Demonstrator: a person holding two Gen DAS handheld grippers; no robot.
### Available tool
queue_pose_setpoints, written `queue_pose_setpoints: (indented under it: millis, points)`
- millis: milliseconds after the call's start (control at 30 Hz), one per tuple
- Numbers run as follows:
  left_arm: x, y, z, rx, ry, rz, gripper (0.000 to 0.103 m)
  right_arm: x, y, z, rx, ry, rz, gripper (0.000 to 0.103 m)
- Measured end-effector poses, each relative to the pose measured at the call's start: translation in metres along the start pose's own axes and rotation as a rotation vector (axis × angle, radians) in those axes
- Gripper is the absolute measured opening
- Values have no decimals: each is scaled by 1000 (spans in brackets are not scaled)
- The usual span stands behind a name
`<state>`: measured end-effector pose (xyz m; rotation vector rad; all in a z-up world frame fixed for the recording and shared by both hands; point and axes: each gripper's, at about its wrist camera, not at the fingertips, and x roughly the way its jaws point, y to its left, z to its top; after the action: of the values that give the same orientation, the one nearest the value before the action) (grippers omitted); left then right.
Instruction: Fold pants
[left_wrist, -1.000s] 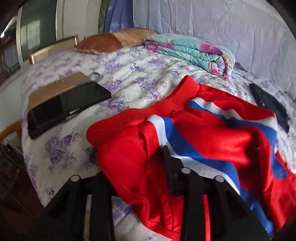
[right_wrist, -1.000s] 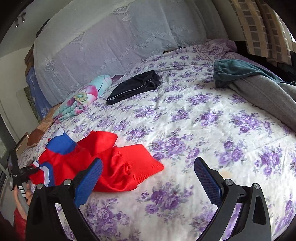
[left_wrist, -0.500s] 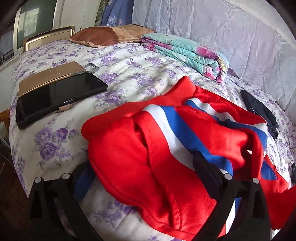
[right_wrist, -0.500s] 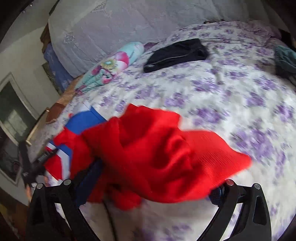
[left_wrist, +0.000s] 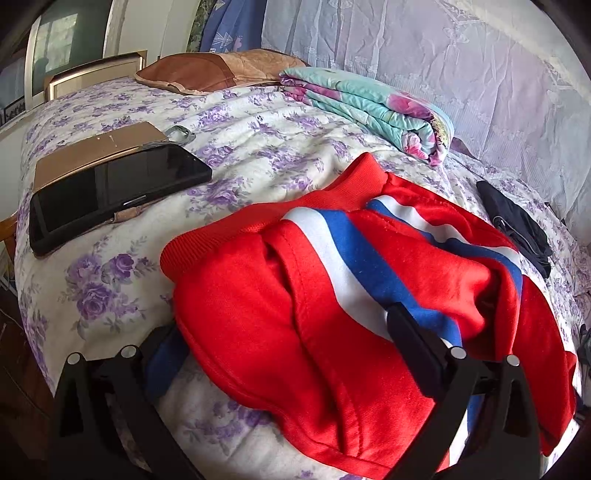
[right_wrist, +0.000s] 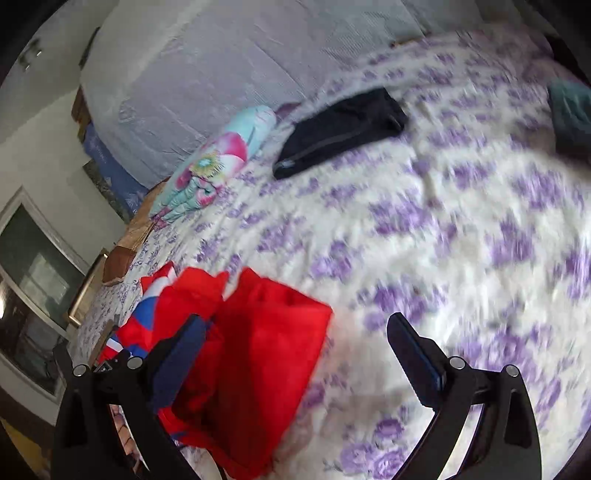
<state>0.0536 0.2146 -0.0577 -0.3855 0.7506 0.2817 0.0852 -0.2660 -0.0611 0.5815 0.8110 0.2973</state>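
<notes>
- Far left in the left wrist view: black tablet (left_wrist: 110, 199) flat on the bed (left_wrist: 258, 147), lying partly over a gold-brown box (left_wrist: 92, 151). Small metal clip-like thing just past the box corner, too small to tell.
- Behind them, at the head end: brown pillow (left_wrist: 199, 74), gold-framed headboard edge (left_wrist: 96, 74).
- Centre back: folded teal floral quilt (left_wrist: 373, 107) on the purple-flowered sheet, against a pale lace curtain (left_wrist: 443, 55).
- Centre front: red pants (left_wrist: 332, 295) with white and blue side stripe, bunched in a heap near the bed's edge, waistband rib toward the tablet side.
- left gripper (left_wrist: 280, 332): jaws spread wide, having just been opening; the heap's near edge lies between the fingers, pads not pressing. Left finger mostly tucked under the cloth edge, right finger resting on top of the stripe.
- Right of the pants: folded dark garment (left_wrist: 517, 229), well apart from the heap.
- Right wrist view, blurred: same pants (right_wrist: 251, 369) at lower left, one red leg end flopped out toward the middle.
- right gripper (right_wrist: 295, 339): jaws wide apart, gripping nothing. Left finger over the red cloth; contact unclear. Right finger over bare sheet.
- Further back: dark garment (right_wrist: 343, 129), quilt (right_wrist: 218, 162) to its left.
- Far right edge: teal cloth (right_wrist: 572, 110), partly cut off.
</notes>
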Motion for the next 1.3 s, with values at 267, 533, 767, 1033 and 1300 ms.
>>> queue_pose_setpoints:
  millis: [267,533,767,1033,1300]
  points:
    - [1,-3,1,13,9,14,98,56,42,-8,-47,66,147,10]
    - [-17,-38,-2,57,23,-158,98,-96,61,34,-370,-386,-344,69]
    - [1,-60,-15,190,68,-50,98,-120,-10,-7,-251,-288,-290,88]
    - [3,-39,-9,133,94,-75,98,-51,-43,-63,17,2,15,29]
    - [9,-48,-11,167,92,0,99,-10,-35,-24,116,-91,161,8]
